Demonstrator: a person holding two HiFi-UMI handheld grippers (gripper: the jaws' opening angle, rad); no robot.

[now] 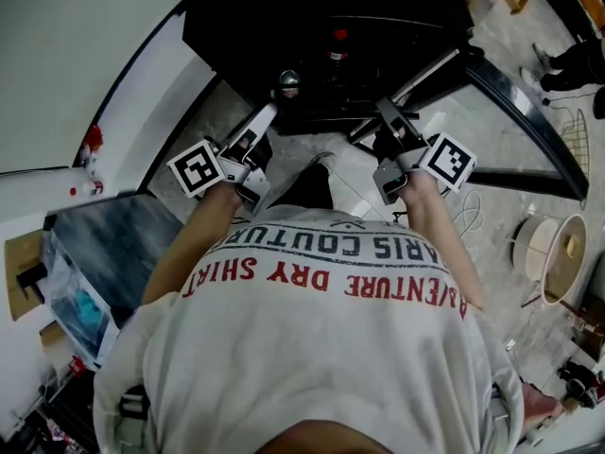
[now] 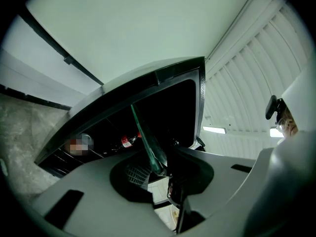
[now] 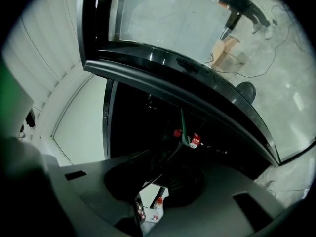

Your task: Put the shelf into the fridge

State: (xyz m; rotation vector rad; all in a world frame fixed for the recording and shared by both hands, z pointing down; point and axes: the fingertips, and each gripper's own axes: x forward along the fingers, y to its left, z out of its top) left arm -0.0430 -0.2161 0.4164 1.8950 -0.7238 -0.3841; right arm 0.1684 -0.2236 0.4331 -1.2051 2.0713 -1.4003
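The left gripper [image 1: 267,119] and right gripper [image 1: 388,113] are each clamping the glass shelf [image 2: 148,143]; uneven pushing could be jamming it against the fridge [image 1: 284,26].

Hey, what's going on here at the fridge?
A person holds a glass shelf at the mouth of an open, dark fridge. The left gripper is clamped on one side edge and the right gripper on the other. The shelf does not look seated yet; a red-capped bottle is inside.
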